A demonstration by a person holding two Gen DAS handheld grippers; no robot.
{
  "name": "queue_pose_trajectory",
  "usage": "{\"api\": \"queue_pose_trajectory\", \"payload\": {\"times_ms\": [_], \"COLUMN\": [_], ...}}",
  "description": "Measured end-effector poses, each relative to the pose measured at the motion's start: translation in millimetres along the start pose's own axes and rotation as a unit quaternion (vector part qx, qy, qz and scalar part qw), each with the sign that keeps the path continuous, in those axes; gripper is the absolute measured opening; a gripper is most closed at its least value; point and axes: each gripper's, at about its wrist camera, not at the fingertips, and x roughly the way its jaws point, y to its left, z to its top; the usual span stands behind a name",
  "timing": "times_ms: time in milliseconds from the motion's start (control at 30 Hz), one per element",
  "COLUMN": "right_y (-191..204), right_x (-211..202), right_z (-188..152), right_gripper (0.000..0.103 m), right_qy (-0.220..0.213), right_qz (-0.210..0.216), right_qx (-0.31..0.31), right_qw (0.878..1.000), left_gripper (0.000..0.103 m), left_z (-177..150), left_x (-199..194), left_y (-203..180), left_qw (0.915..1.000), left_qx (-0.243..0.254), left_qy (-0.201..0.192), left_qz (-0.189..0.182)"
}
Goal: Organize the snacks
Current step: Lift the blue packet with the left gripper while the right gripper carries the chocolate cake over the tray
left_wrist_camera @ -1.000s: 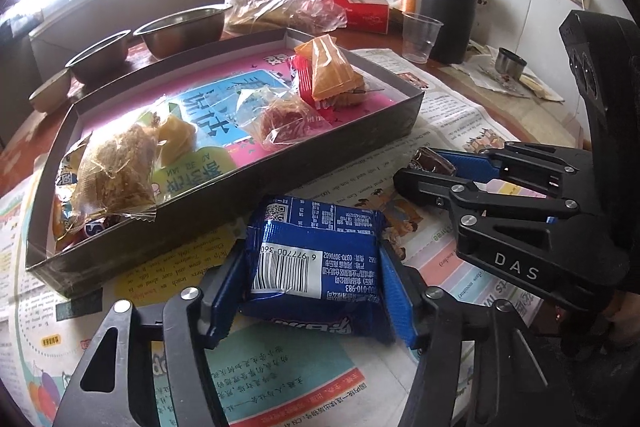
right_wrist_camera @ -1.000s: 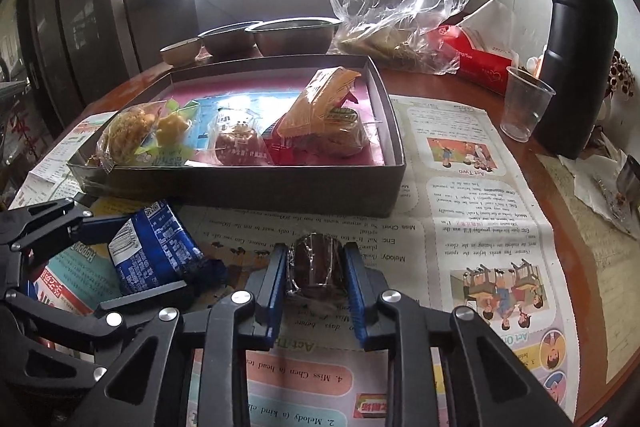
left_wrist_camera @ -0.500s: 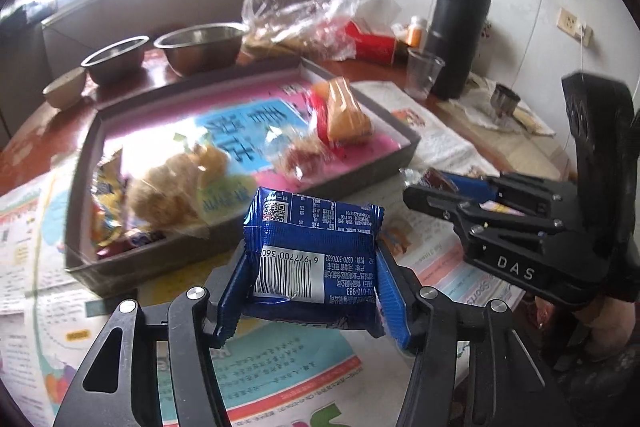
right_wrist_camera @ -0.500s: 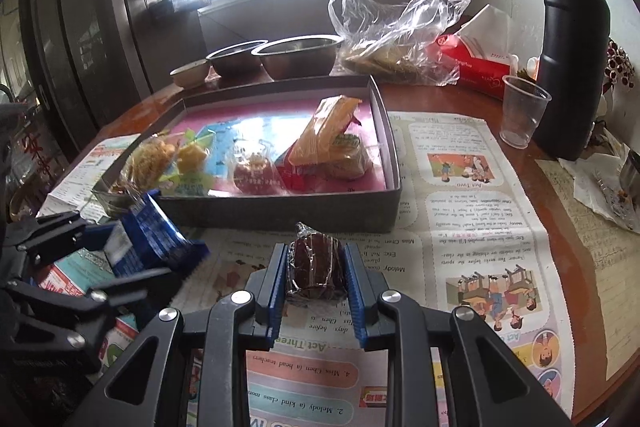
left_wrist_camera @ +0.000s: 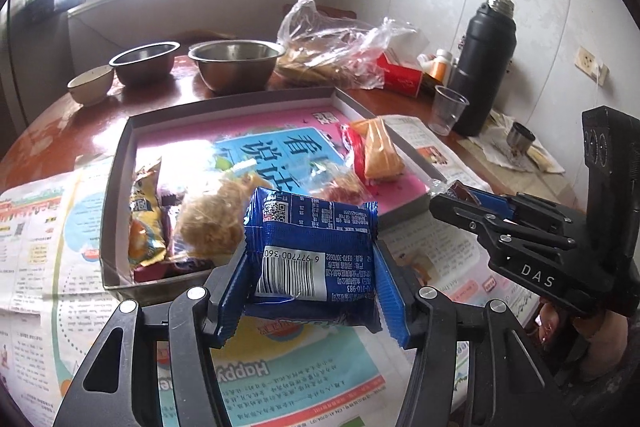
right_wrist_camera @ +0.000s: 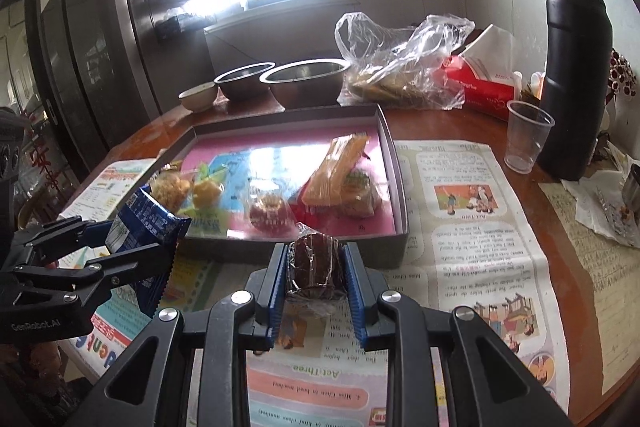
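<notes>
Blue packet (left_wrist_camera: 312, 251) sits clamped in the left claw (left_wrist_camera: 310, 291), held clear of the counter (left_wrist_camera: 52, 131) before the tray's (left_wrist_camera: 120, 187) near wall; not yet deposited. Several snacks already lie inside the tray.

Right wrist view: the right claw (right_wrist_camera: 316, 291) grips a dark wrapped cake (right_wrist_camera: 316, 263), likewise short of the tray. Judged: two items in transit, both placements outstanding.
</notes>
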Motion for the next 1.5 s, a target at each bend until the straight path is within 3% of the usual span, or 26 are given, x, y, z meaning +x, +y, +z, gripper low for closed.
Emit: {"api": "queue_pose_trajectory", "payload": {"times_ms": [700, 1500], "right_y": [0, -16], "right_x": [35, 60], "right_z": [36, 38], "right_gripper": [0.028, 0.028], "right_qy": [-0.011, 0.000], "right_qz": [0.028, 0.025], "right_qx": [-0.002, 0.019], "right_qw": [1.000, 0.999], "left_gripper": [0.059, 0.059], "left_z": [31, 40], "left_x": [35, 61], "left_y": [20, 17], "left_qw": [0.9994, 0.9994], "left_qx": [-0.032, -0.032], "left_qy": [-0.005, 0.008], "left_qz": [0.010, 0.007]}}
